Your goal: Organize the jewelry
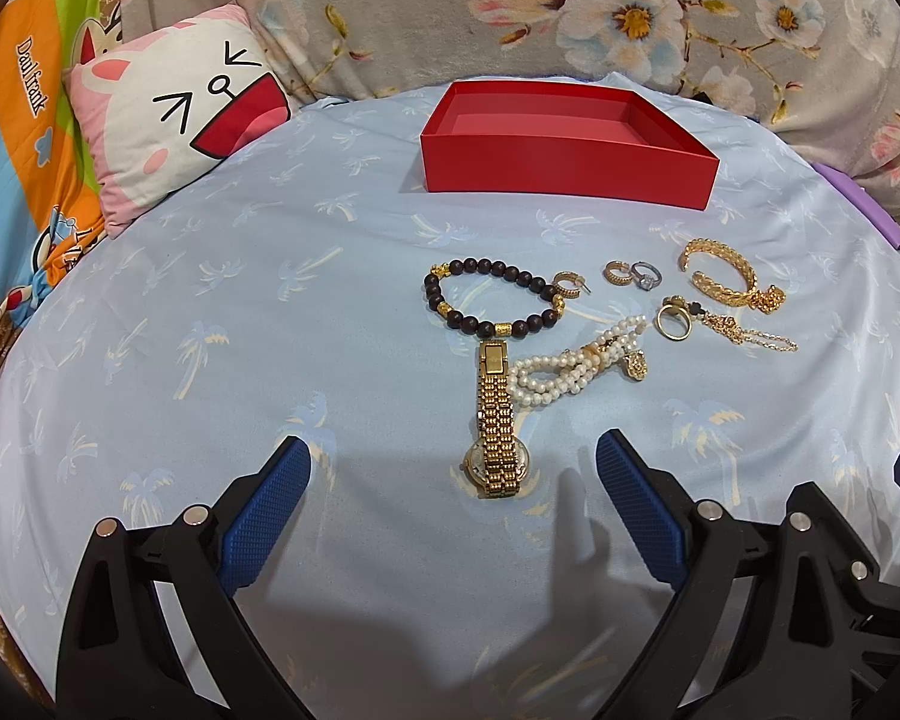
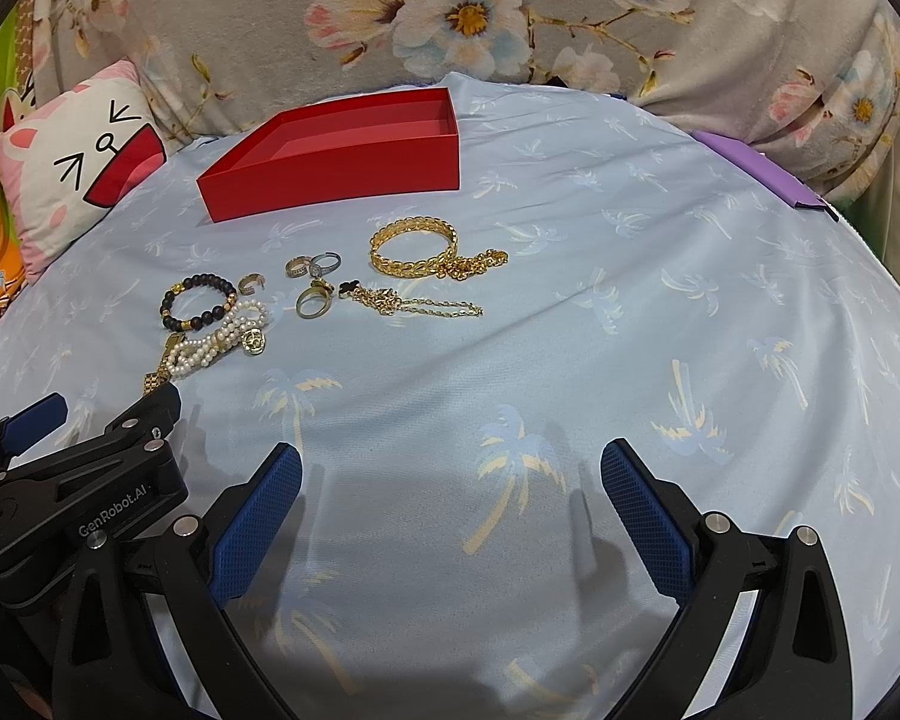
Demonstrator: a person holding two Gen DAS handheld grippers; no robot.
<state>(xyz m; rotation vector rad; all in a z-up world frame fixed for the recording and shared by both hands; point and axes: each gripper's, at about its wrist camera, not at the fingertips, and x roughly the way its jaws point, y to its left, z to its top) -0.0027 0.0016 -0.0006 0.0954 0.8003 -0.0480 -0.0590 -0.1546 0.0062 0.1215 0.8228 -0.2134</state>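
Note:
An empty red box (image 1: 570, 171) (image 2: 336, 177) sits at the far side of the blue sheet. In front of it lies jewelry: a gold watch (image 1: 497, 420), a dark bead bracelet (image 1: 486, 300) (image 2: 198, 300), a pearl strand (image 1: 570, 369) (image 2: 222, 342), several rings (image 1: 636, 275) (image 2: 315, 267), a gold bangle (image 1: 726, 276) (image 2: 414, 246) and a gold chain (image 1: 744, 330) (image 2: 426, 303). My left gripper (image 1: 453, 456) is open just before the watch. My right gripper (image 2: 450, 462) is open and empty over bare sheet, right of the jewelry.
A cartoon pillow (image 1: 180, 114) (image 2: 72, 162) lies at the far left. A floral blanket (image 1: 630, 12) runs along the back. A purple object (image 2: 756, 171) sits at the right edge of the sheet (image 2: 630, 312). The left gripper's body (image 2: 78, 468) is beside my right one.

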